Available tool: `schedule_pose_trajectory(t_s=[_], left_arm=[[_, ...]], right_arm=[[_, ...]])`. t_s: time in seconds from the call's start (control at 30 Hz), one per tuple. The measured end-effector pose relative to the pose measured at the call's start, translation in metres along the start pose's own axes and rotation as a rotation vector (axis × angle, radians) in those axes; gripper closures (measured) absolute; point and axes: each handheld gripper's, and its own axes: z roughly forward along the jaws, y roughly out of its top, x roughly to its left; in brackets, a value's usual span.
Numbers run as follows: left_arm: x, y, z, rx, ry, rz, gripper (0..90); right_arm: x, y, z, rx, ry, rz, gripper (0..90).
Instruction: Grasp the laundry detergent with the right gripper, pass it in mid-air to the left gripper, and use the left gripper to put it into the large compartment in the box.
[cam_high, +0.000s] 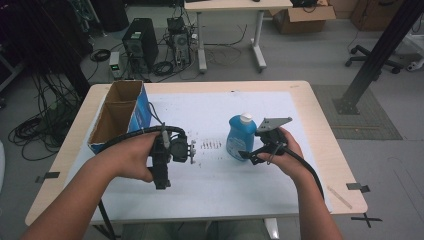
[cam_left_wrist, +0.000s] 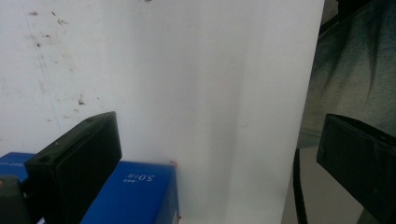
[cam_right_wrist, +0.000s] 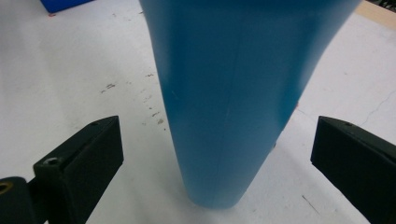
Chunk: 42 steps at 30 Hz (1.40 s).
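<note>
You see a blue bottle (cam_high: 240, 138) with a white cap (cam_high: 245, 118), a blue-sided brown cardboard box (cam_high: 120, 116), black gripper fingers (cam_right_wrist: 79, 161), and a speckled white sheet (cam_high: 215, 185) on the tan counter (cam_high: 320, 125).

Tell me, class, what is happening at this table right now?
A person at a table holds a tool in each hand. The right tool is open, its jaws either side of an upright blue bottle with a white cap, not yet gripping it. The left tool is also open and holds nothing, hovering near a blue cardboard box that sits open at the left of the table.
</note>
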Motion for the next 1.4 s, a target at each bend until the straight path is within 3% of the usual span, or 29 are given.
schedule_pose_trajectory(t_s=[0.5, 0.87, 1.4], left_arm=[[-0.002, -0.001, -0.001, -0.002, 0.003, 0.003, 0.4], [-0.002, -0.004, 0.001, -0.002, -0.001, -0.002, 0.4], [-0.004, -0.004, 0.001, -0.007, -0.003, 0.000, 0.4]], right_arm=[[0.003, -0.002, 0.010, -0.093, -0.026, 0.004, 1.9], [0.003, -0.005, 0.018, -0.130, -0.054, 0.018, 1.4], [0.006, -0.011, 0.027, -0.208, -0.109, 0.074, 1.3]])
